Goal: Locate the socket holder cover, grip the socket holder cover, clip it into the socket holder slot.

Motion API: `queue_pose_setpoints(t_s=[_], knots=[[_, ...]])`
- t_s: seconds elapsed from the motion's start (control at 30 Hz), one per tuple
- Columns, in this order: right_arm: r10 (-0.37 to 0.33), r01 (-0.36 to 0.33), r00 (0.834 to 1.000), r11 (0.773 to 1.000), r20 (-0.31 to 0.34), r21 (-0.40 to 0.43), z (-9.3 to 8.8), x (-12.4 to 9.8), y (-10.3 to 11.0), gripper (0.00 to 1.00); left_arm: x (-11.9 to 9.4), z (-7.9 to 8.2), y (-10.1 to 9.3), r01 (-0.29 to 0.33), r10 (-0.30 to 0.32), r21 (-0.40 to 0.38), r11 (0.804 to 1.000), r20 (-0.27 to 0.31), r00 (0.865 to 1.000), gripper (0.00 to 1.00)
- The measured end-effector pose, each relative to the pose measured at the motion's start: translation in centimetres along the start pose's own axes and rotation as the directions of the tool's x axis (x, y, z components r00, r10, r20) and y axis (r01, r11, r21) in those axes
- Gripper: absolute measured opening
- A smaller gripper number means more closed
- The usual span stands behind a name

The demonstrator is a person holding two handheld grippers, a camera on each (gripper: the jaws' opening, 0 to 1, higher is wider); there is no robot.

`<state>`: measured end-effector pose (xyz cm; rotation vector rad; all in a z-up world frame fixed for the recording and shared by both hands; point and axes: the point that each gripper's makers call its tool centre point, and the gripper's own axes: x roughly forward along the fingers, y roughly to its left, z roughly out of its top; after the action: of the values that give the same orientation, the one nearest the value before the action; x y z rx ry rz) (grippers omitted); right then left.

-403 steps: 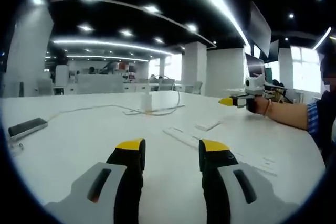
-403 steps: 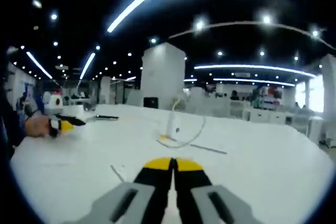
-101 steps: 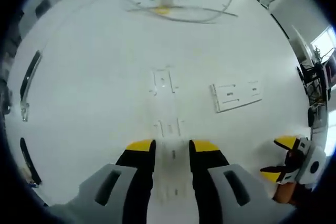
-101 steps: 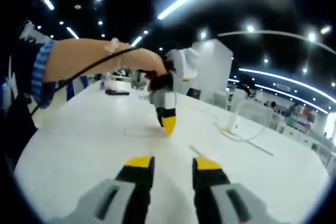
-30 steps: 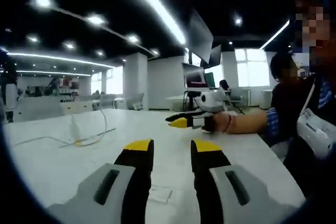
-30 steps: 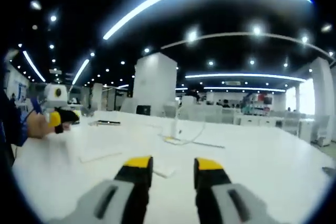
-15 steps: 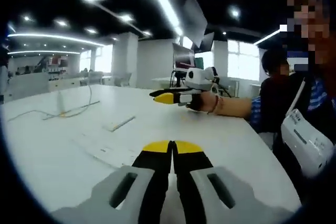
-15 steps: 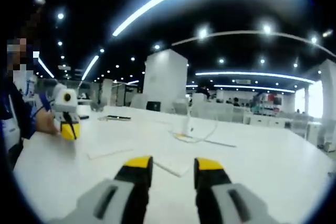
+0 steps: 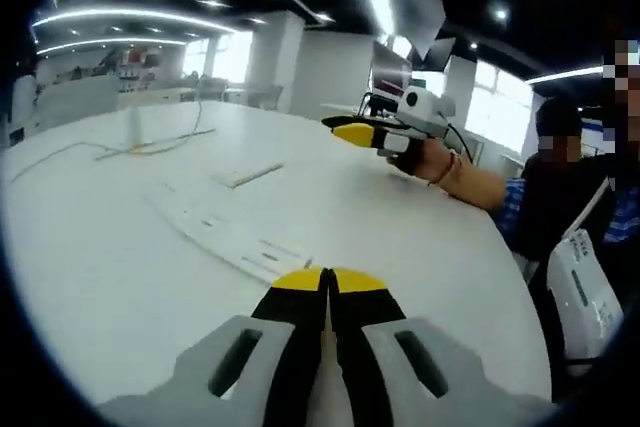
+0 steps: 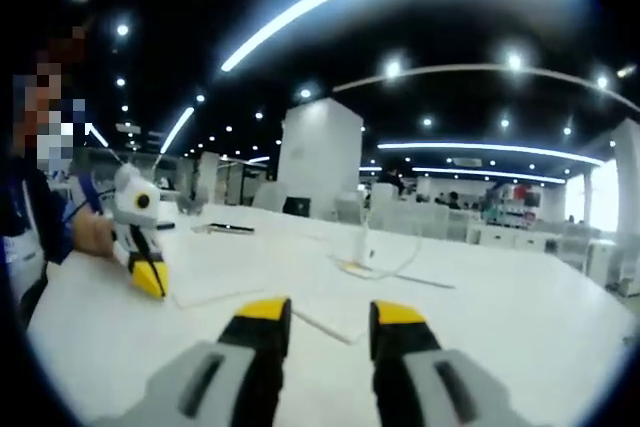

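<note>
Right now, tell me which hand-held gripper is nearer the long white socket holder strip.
Left. The left hand-held gripper is shut just past the socket holder strip's near end; the right hand-held gripper is held in the air beyond it.

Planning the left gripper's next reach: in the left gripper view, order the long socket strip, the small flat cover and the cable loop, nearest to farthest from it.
1. Long socket strip, just ahead of the left gripper.
2. Small flat cover, mid-table.
3. Cable loop, far left.

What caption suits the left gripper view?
Left gripper shut above a white table, long white socket holder ahead.
</note>
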<state>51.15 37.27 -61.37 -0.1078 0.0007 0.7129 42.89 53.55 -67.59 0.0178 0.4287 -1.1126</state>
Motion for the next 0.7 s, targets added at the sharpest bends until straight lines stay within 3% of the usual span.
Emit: queue_pose_setpoints(t_s=[0.7], knots=[[0.006, -0.007, 1.0, 0.999, -0.03, -0.043, -0.5, 0.3, 0.1, 0.33, -0.6, -0.5, 1.1, -0.084, 0.084, 0.008, 0.996, -0.028, 0.996, 0.03]])
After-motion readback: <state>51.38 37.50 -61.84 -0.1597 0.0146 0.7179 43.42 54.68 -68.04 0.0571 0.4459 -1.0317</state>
